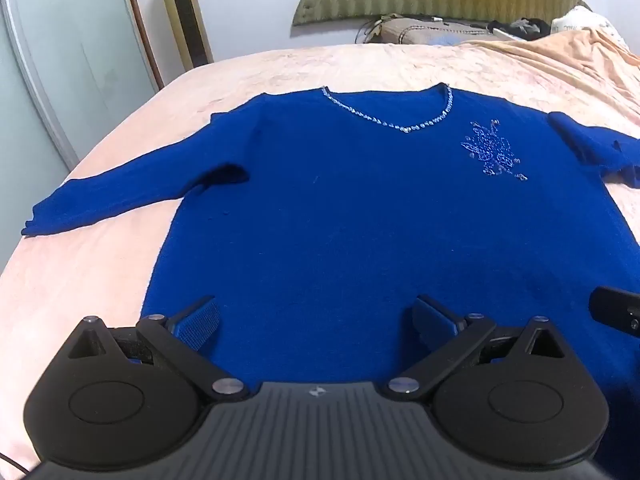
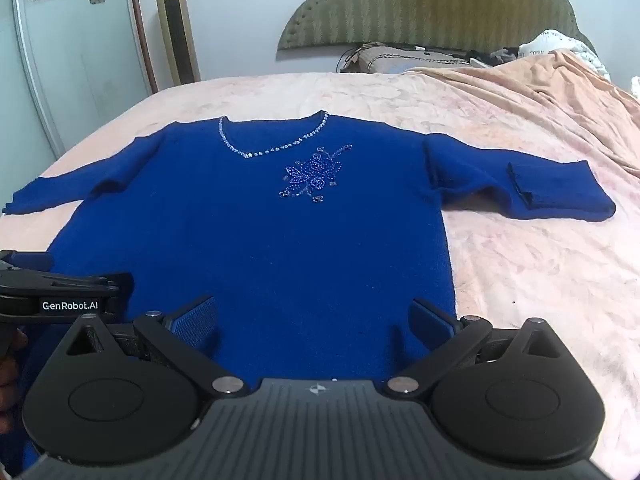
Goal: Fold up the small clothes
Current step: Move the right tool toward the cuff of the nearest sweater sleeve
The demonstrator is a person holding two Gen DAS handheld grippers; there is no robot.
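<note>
**Sweater flat on the bed**

Pink bedspread (image 1: 120, 264) lies under your blue sweater (image 1: 360, 220), front up, sleeves out at 9 and 3 o'clock, neckline at 12. Your left gripper (image 1: 316, 320) and right gripper (image 2: 314, 318) hover over the hem at 6 o'clock, fingers spread wide, holding nothing.

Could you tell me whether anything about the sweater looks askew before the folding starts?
Mostly tidy: the blue sweater lies flat, front up, on the bed. One oddity: its right sleeve cuff is turned back on itself, while the left sleeve lies straight.
</note>
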